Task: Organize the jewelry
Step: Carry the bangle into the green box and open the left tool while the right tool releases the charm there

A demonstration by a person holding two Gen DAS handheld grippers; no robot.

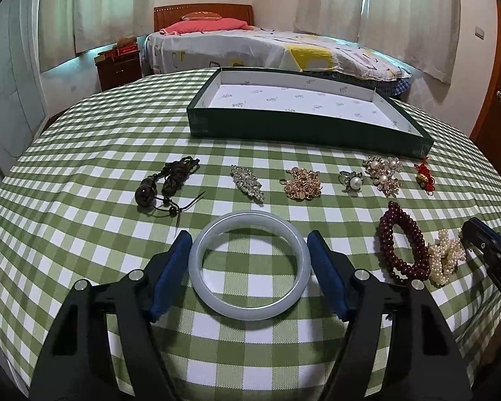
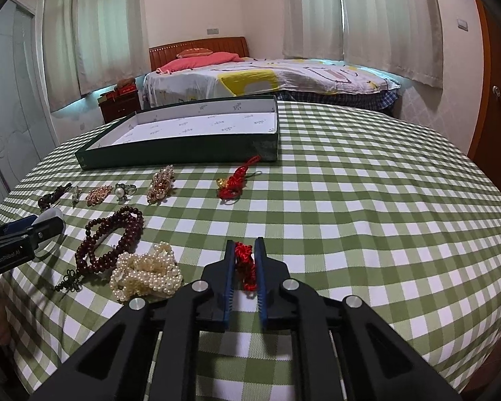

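The green-checked table (image 2: 367, 200) lies bare across its right half. The green tray (image 1: 284, 130) sits empty at the far edge. The left gripper (image 1: 248, 244) clamps the pale jade bangle (image 1: 250, 307) on the cloth; the right gripper (image 2: 244, 250) pinches a red knotted cord (image 2: 243, 264), its lower end hidden between the pads.

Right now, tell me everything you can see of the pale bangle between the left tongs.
The pale bangle is a smooth, thick, closed ring, milky white-grey and slightly translucent, like jade or glass. It looks whole, with no chips visible. It lies flat on the green checked tablecloth, which shows through its centre. The blue pads of the left tongs press its two outer sides. No other jewelry touches it.
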